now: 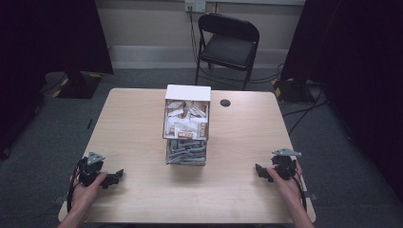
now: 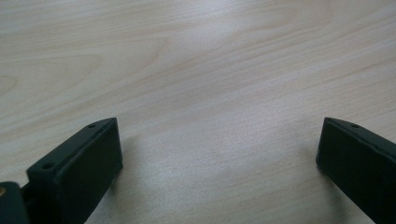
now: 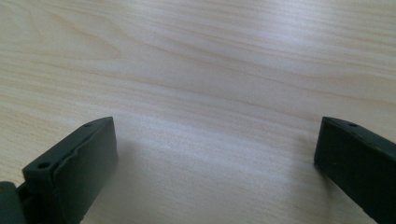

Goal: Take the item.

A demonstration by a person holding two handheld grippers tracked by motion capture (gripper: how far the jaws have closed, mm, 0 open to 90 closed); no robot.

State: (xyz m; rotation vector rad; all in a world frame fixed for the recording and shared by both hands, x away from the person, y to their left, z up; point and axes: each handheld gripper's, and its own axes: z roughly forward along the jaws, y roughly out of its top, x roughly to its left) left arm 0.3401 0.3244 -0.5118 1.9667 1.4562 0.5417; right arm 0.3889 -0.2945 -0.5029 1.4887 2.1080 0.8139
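Start position: left gripper (image 1: 113, 178) and right gripper (image 1: 262, 172) rest on the worktop (image 1: 237, 142), jaws released, empty; next, reaching to the packet-filled box (image 1: 187, 124).

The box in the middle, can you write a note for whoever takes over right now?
Left tongs: open, nothing between them, low at the near left of the table.
Right tongs: open, nothing between them, near right.
The clear box with a white top stands mid-table, upper part holding packets, lower part grey pieces.
Done: nothing seen handled.
Left: probably reach for the box.
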